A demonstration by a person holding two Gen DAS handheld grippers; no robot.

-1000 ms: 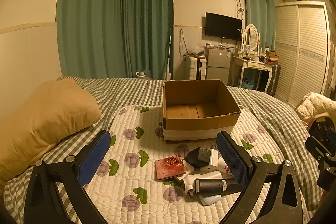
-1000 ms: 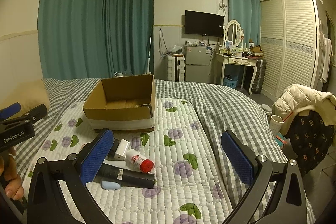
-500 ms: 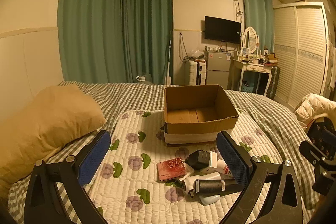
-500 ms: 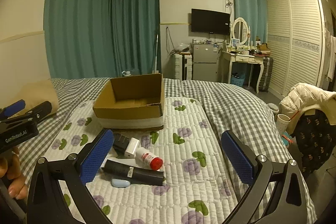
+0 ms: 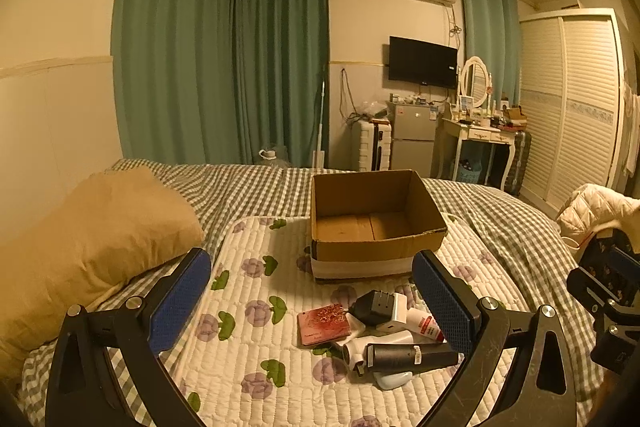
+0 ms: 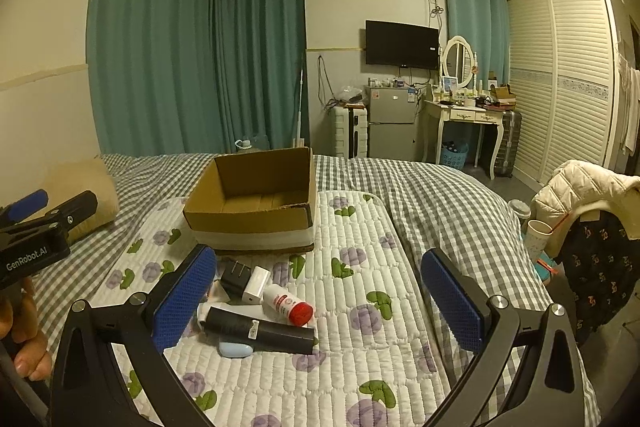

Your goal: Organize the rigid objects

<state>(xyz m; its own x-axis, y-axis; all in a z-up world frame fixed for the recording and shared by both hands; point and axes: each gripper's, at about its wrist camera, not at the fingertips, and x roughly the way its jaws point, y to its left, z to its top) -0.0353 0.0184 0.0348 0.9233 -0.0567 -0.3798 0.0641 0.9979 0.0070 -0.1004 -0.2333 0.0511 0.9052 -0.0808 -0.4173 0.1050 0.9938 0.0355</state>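
An empty cardboard box (image 5: 376, 223) (image 6: 256, 203) stands on the quilted floral mat (image 5: 256, 311). In front of it lies a small pile: a pink flat case (image 5: 323, 324), a black charger plug (image 5: 370, 306) (image 6: 236, 277), a white adapter (image 6: 256, 284), a white bottle with a red cap (image 6: 287, 304), a black cylinder (image 5: 412, 356) (image 6: 260, 329) and a pale blue item (image 6: 236, 349). My left gripper (image 5: 312, 303) is open, above the near side of the pile. My right gripper (image 6: 318, 303) is open too, hovering just right of the pile.
A tan pillow (image 5: 88, 239) lies at the left on the checked bedspread (image 6: 432, 195). A chair with a cream jacket (image 6: 580, 187) stands off the bed's right side. A fridge (image 6: 390, 123), dressing table (image 6: 464, 115) and wardrobe (image 6: 560, 75) line the far wall.
Both views have tilted up and pulled slightly back, so the box and the pile sit lower in the frames. Both grippers stay open and nothing on the mat has moved.
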